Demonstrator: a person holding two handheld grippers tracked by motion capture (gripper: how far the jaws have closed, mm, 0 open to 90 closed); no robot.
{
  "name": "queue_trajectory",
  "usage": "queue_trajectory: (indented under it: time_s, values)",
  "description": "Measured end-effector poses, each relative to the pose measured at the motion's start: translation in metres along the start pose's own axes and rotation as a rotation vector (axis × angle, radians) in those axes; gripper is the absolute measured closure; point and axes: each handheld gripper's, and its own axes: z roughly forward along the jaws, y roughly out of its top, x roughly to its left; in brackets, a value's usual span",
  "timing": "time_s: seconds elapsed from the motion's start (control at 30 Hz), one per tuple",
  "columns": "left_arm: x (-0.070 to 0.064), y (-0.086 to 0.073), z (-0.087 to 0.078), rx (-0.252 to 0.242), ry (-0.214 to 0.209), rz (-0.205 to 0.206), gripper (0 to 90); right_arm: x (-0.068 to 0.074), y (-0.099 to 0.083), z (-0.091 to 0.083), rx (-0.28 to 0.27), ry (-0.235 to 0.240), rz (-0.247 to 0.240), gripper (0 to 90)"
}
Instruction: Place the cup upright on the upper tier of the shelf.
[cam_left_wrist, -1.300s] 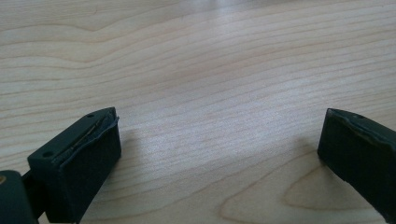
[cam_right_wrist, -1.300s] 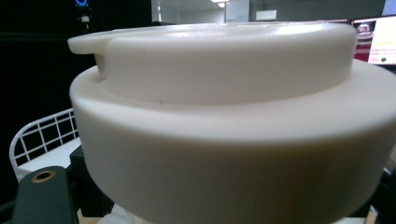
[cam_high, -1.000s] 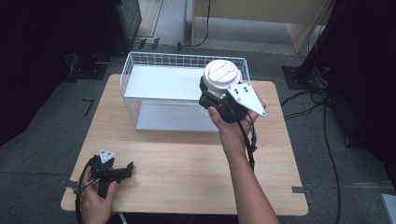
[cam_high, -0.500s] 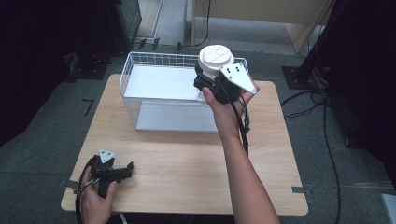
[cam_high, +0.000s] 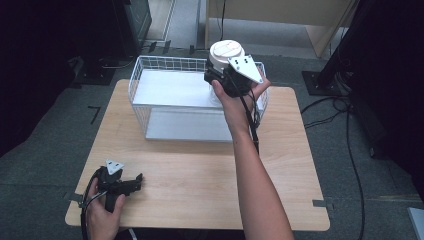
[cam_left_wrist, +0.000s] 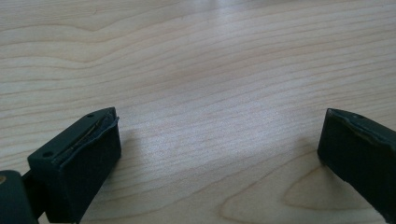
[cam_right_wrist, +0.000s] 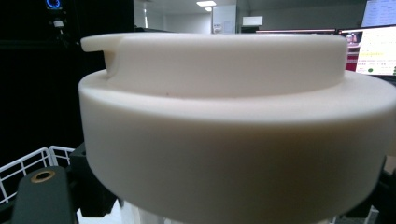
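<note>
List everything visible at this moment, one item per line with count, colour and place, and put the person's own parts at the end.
Round container with thick lid: one, white, held above the basket's far right corner.
Wire basket: one, white, far half of the table.
Wooden table: one, light wood, centre.
Cables on floor: several, black, right of the table.
Right gripper: one, black with a grey plate, shut on the container.
Left gripper: one, black, jaws open, resting at the table's near left corner.
Forearms: two, rising from the bottom edge.
</note>
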Motion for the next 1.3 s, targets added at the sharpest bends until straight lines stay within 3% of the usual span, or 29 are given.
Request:
queue_trajectory:
  time_s: [0.2,0.6,0.8,0.87,0.93,1.0,1.3]
  values:
    - [0.0,0.0,0.0,0.0,0.0,-0.001,0.0,0.0,0.001,0.014,0.016,-0.02,0.004,15.1]
    - [0.0,0.0,0.0,0.0,0.0,-0.001,0.0,-0.002,-0.003,0.018,0.034,-0.026,-0.01,15.0]
    - [0.0,0.0,0.0,0.0,0.0,-0.001,0.0,-0.001,-0.003,0.016,0.043,-0.003,-0.011,13.2]
    - [0.0,0.0,0.0,0.0,0.0,-0.001,0.0,-0.001,-0.004,0.015,0.058,0.005,-0.001,4.6]
    - [0.0,0.0,0.0,0.0,0.0,-0.001,0.0,-0.002,-0.005,0.014,0.072,0.029,0.007,2.3]
    - [0.0,0.0,0.0,-0.001,0.001,0.0,0.0,-0.004,-0.006,0.012,0.087,0.068,0.047,0.0]
    - [0.0,0.0,0.0,-0.002,0.001,0.0,0.0,-0.015,-0.023,-0.006,0.1,0.051,0.049,0.0]
